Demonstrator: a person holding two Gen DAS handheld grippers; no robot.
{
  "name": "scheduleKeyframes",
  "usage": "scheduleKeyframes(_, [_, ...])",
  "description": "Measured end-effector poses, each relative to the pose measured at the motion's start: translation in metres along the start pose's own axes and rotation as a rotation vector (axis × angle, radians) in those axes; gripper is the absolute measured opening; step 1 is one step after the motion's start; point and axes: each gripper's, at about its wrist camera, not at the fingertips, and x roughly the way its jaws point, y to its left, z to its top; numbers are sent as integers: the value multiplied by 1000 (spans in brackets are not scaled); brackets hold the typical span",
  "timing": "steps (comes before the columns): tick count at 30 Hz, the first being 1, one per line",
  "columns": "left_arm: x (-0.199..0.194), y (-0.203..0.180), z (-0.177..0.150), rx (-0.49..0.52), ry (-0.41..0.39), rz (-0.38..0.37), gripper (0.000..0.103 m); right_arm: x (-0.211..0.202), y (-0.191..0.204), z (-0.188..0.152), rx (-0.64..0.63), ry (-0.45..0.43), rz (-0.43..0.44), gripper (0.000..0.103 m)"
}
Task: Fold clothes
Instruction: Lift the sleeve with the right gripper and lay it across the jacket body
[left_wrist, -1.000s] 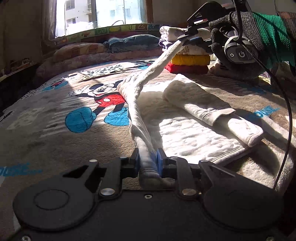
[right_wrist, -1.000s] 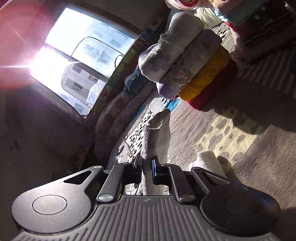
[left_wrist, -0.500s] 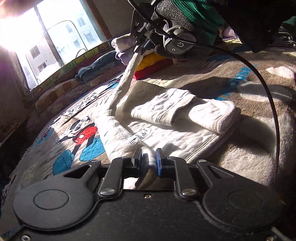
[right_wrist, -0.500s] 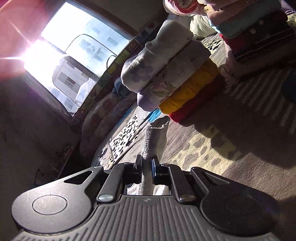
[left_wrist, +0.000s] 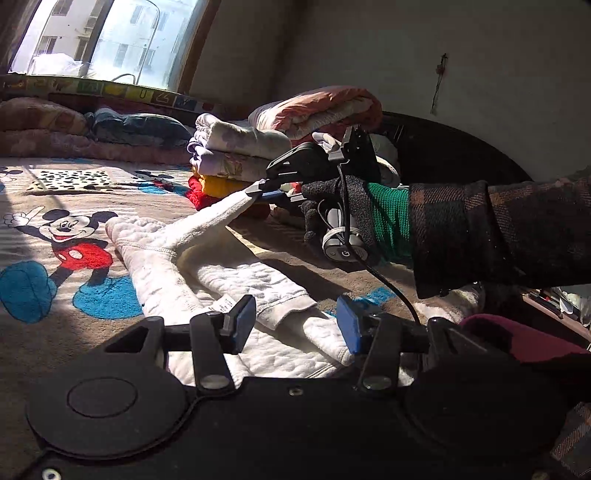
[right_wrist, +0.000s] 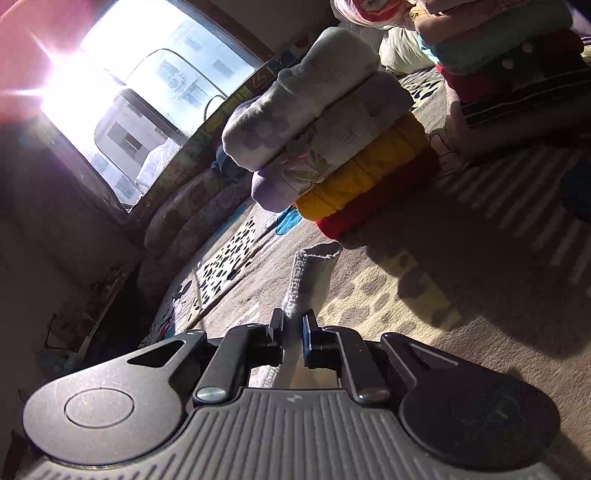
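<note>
Half a second back our left tool (left_wrist: 295, 326) was clenched on the hem of the white garment (left_wrist: 236, 280); now its blue pads stand wide apart with nothing between them, and that end lies released on the cartoon-print bed blanket (left_wrist: 55, 258), doubled over the folded body of the garment. Our right tool (right_wrist: 293, 334) remains pinched on the cuff of the sleeve (right_wrist: 314, 273), drawn taut and raised off the bed toward the stack of folded clothes (right_wrist: 332, 147). We judge one fold laid and the sleeve still to be brought in.
</note>
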Motion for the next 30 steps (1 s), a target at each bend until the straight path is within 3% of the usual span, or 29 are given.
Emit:
scheduleKeyframes(3, [-12, 37, 7, -98, -23, 136, 45, 1, 0, 2, -2, 0, 0, 12])
scheduleKeyframes(5, [-10, 41, 5, -38, 37, 209, 42, 2, 3, 4, -9, 3, 6, 12])
scheduleKeyframes(6, [-4, 34, 2, 22, 79, 215, 34, 3, 5, 5, -15, 4, 11, 12])
scheduleKeyframes(10, [27, -1, -15, 221, 197, 141, 23, 6, 14, 7, -32, 4, 26, 12])
scheduleKeyframes(12, [43, -10, -24, 290, 239, 145, 20, 6, 16, 8, -34, 4, 34, 12])
scheduleKeyframes(15, [63, -12, -29, 319, 261, 159, 20, 5, 17, 10, -34, 3, 41, 12])
scheduleKeyframes(24, [81, -7, -32, 271, 294, 181, 20, -10, 16, 2, -67, 26, 109, 12])
scheduleKeyframes(30, [86, -12, -31, 264, 298, 199, 20, -41, 53, -15, -387, -13, 156, 12])
